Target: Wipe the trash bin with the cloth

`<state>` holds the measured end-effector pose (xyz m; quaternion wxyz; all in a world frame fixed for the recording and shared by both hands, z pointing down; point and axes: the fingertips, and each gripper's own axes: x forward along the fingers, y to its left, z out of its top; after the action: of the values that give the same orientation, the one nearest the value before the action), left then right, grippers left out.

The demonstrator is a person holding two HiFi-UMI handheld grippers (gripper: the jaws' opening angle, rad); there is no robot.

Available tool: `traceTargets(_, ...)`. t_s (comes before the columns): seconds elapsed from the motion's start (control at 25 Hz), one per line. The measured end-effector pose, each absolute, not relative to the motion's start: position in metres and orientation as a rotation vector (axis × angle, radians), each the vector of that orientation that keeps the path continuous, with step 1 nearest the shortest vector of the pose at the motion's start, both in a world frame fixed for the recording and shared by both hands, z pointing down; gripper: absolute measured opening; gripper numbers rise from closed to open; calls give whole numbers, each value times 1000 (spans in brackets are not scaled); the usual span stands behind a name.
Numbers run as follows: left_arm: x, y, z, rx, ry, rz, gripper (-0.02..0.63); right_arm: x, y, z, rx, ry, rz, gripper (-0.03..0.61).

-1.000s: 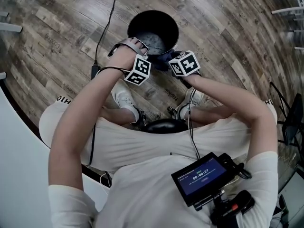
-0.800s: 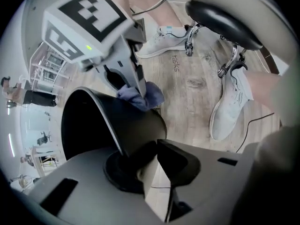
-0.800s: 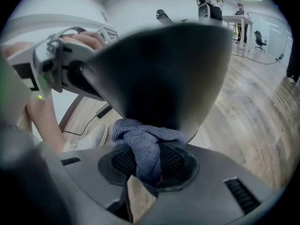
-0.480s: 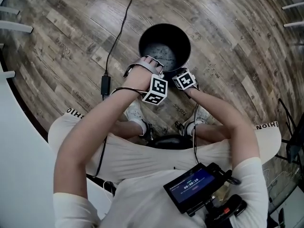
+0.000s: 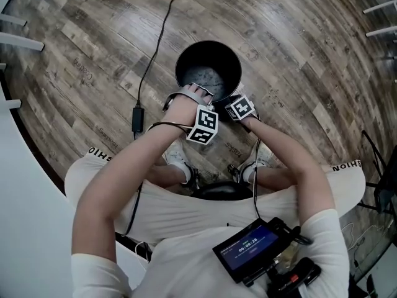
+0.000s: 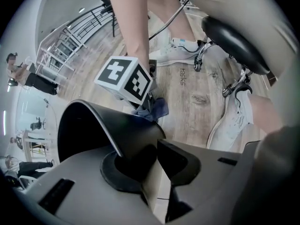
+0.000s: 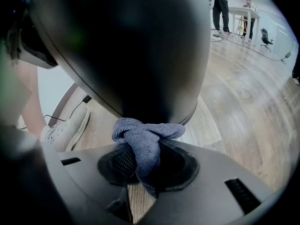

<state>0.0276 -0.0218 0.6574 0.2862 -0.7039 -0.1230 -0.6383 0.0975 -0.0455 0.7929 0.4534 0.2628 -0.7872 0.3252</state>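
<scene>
The round black plastic trash bin (image 5: 214,54) stands on the wood-plank floor (image 5: 93,54), just past the seated person's shoes. The left hand-held gripper (image 6: 152,156) is clamped on its rim. The right hand-held gripper (image 7: 143,159) pinches a bunched grey-blue cloth (image 7: 143,139) against its outer wall.

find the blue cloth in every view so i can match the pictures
Head view: cannot make it out.
Left gripper view: blue cloth at centre, under the marker cube.
Right gripper view: lower centre, clamped in the right gripper.
Shared landmark: the black trash bin.
</scene>
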Motion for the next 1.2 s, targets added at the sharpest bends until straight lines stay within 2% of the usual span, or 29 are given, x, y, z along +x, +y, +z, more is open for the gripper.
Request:
traceTargets(0.32,8,-24,658,-1833,-371,-1758,195,92,-49,671,508,-2099,676,104)
traceTargets(0.52,-17,-32,661,-1727,-417,-1776,188,88,-45,600,495,-2178,664,104)
traceTargets(0.6,-17,-32,663,-1673,-420,-1744,98,85,-44,594,491,-2173,642,104)
traceTargets(0.72,-15,-31,663,-1673,-427,-1740,75,83,-43,607,479,-2134,608,104)
traceTargets(1.2,-10,-31,664,-1695,-403,-1733,75,90,-49,754,488,-1999,616,104)
